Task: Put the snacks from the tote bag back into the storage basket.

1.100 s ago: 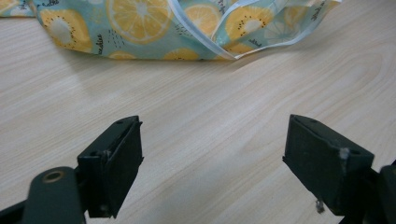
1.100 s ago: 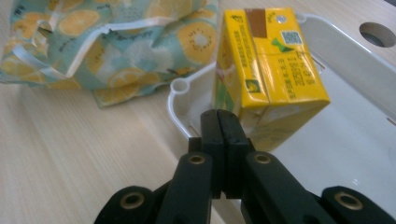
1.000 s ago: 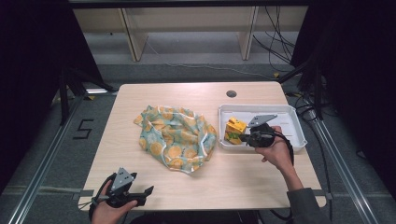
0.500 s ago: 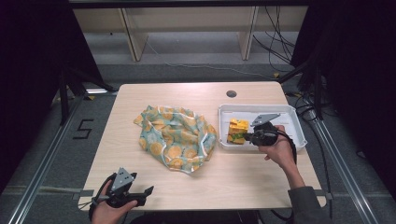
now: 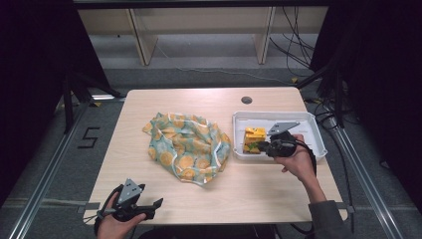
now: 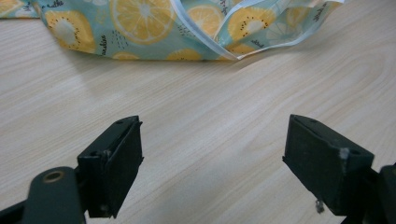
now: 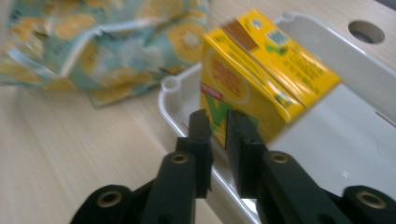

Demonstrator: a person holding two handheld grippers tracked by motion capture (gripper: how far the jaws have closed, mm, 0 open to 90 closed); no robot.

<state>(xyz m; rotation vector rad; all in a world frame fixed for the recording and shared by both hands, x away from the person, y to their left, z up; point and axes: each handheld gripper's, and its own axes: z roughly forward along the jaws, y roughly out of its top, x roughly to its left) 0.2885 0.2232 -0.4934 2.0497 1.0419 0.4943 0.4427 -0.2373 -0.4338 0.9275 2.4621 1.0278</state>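
A yellow drink carton [image 5: 254, 135] [image 7: 261, 60] stands tilted at the left end of a white tray [image 5: 309, 118] [image 7: 327, 51]. My right gripper [image 5: 260, 146] [image 7: 218, 126] is at the carton's lower edge, its jaws closed to a thin gap on that edge. A crumpled lemon-print cloth bag [image 5: 186, 147] [image 6: 140, 23] [image 7: 93, 42] lies in the middle of the table. My left gripper [image 5: 154, 208] [image 6: 212, 158] rests near the front edge, jaws wide apart over bare wood, nothing between them.
The wooden table [image 5: 278, 189] has a round cable hole [image 5: 246, 100] [image 7: 366, 31] behind the tray. Metal rails run along both sides of the table, and cables hang at the far right. The bag's open hem [image 6: 243, 51] faces my left gripper.
My right hand has shifted slightly rightward and nearer at the tray's left end, with the carton staying at its jaws. The left gripper and the bag have not moved.
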